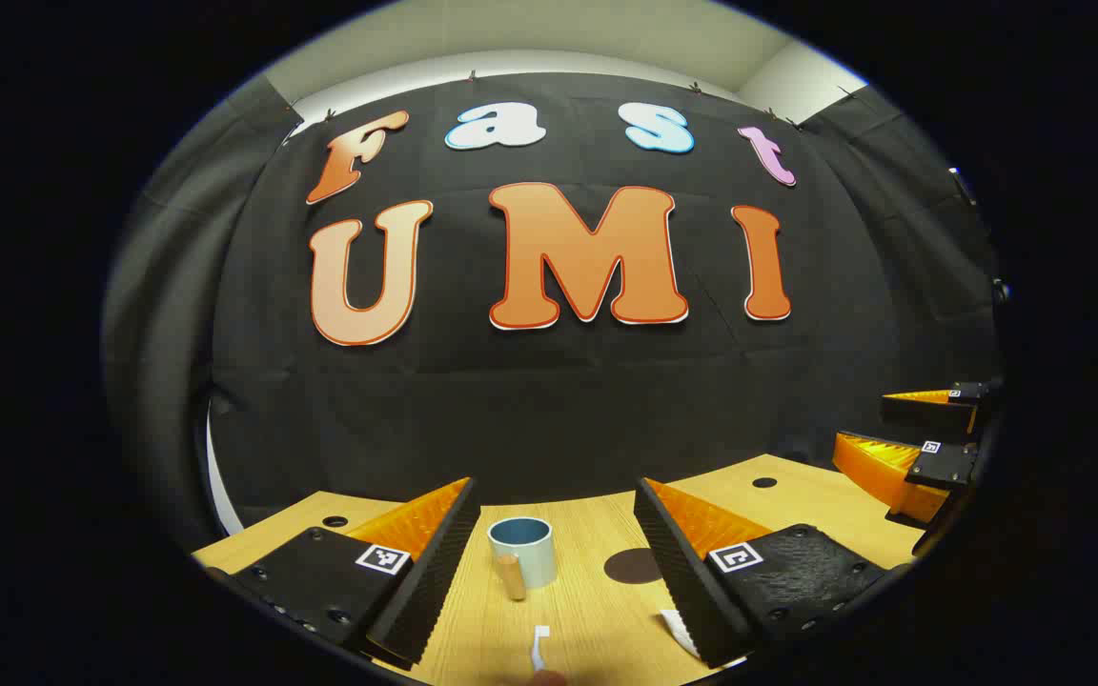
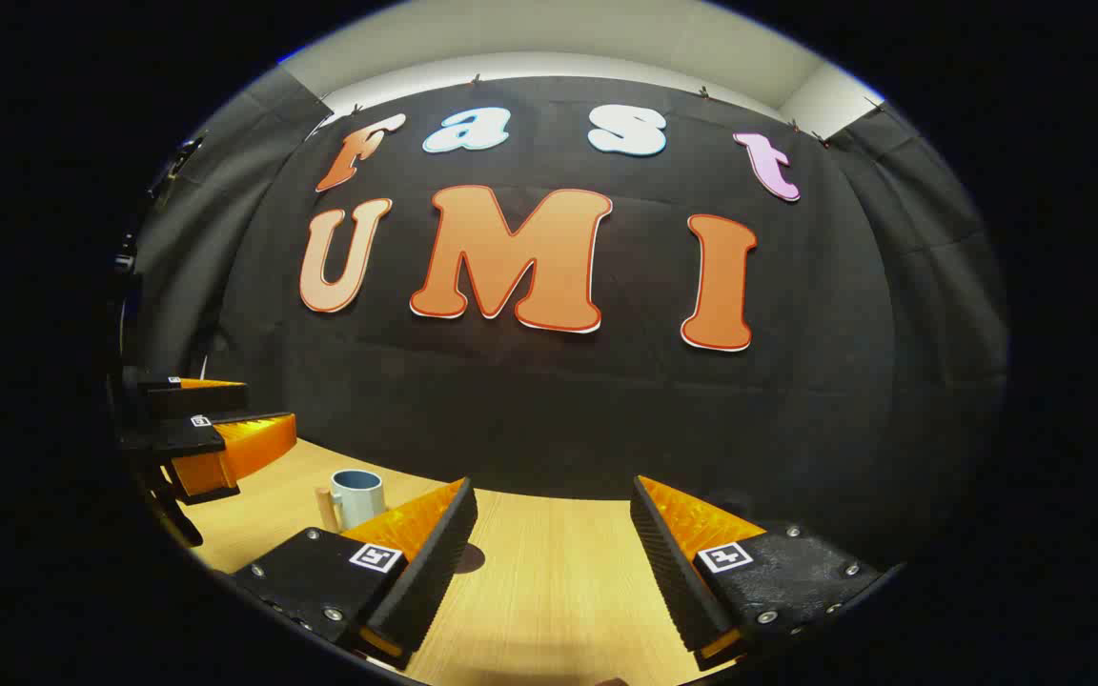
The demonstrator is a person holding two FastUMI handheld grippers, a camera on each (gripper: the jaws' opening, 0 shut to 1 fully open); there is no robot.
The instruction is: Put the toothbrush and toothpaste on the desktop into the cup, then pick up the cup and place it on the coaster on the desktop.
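Between my left gripper's (image 1: pixel 554 562) spread fingers, a little ahead of their tips, I see the cup (image 1: pixel 522 551) standing upright on the wooden desktop (image 1: pixel 597 619), pale blue-grey with a tan handle turned toward me. Nearer than the cup, low between the fingers, lies the white toothbrush (image 1: pixel 538 648), partly cut off at the bottom edge. Just inside the right finger, a white sliver (image 1: pixel 678 629) may be the toothpaste; I cannot tell for sure. Ahead of that finger's inner face sits the dark round coaster (image 1: pixel 632 566), beside the cup and apart from it. Neither finger touches anything.

From the right gripper (image 2: pixel 554 562), also wide open and holding nothing, the cup stands beyond its left finger. Farther left, the other gripper's orange fingers hover above the desktop's edge.
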